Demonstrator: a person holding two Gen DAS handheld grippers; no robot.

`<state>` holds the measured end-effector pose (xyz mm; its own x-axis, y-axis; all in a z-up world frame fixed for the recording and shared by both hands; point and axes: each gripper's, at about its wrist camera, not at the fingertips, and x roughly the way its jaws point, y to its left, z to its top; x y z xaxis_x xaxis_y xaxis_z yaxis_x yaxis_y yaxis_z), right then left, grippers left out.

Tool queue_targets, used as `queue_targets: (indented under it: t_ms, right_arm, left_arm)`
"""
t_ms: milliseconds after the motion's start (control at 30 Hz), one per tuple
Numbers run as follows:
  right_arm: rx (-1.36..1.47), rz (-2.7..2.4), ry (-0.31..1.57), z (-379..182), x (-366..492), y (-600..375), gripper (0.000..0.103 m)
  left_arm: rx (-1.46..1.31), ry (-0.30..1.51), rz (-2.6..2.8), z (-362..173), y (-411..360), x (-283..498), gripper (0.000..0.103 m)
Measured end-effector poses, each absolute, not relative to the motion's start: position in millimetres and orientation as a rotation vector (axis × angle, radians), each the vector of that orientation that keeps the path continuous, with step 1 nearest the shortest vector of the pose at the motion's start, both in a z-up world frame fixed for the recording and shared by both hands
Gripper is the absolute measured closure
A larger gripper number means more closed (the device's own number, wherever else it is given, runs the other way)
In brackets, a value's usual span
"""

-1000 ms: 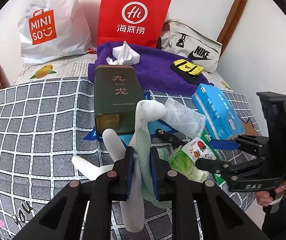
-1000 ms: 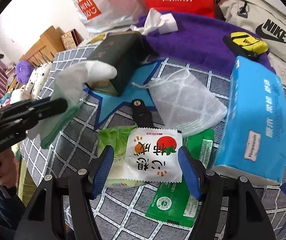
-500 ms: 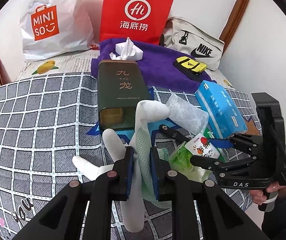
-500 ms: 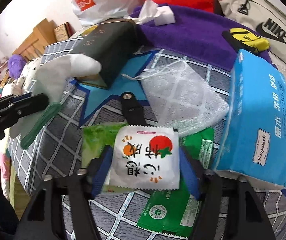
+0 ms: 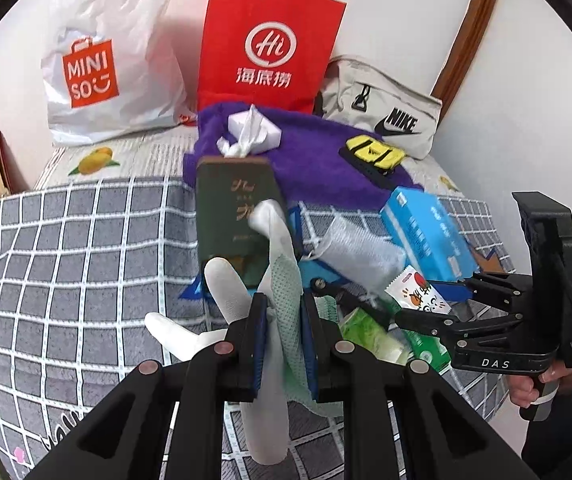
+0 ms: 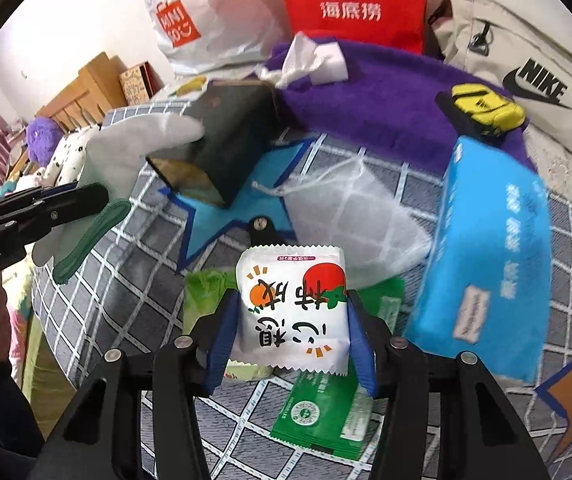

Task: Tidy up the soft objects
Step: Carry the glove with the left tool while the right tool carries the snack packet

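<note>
White snack packet [image 6: 292, 306] sits crosswise between the right gripper [image 6: 292, 340], whose closing jaws pinch its short sides just above the green sachets [image 6: 322, 412] near the bed's front edge, while the left gripper [image 5: 282, 344] is clamped on a dangling glove [image 5: 274, 280].

You face a plain white wall [image 5: 406, 8] at the far side, a curved brown wooden trim [image 5: 472, 28] at right, light wooden furniture [image 6: 82, 84] far left.

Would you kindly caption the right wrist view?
Right tongs closing on a white snack packet above the checked blanket.
</note>
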<state>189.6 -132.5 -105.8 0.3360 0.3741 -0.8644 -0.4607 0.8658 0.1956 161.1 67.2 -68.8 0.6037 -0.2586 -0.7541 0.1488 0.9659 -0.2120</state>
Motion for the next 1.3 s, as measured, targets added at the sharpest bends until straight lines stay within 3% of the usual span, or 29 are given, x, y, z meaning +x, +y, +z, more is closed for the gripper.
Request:
queue_targets:
  t_ms: [533,1300]
  right_arm:
    - [-0.026,0.48,0.976,-49.3,224.5,-179.1,0.051]
    - [0.032,0.416,0.948,-41.7,322.8,-210.4,0.051]
  left_arm:
    - [-0.137,0.845,-0.249,-33.4,51.0,198.3,0.087]
    - [-0.156,0.85,-0.233,-30.8,52.3,279.1,0.087]
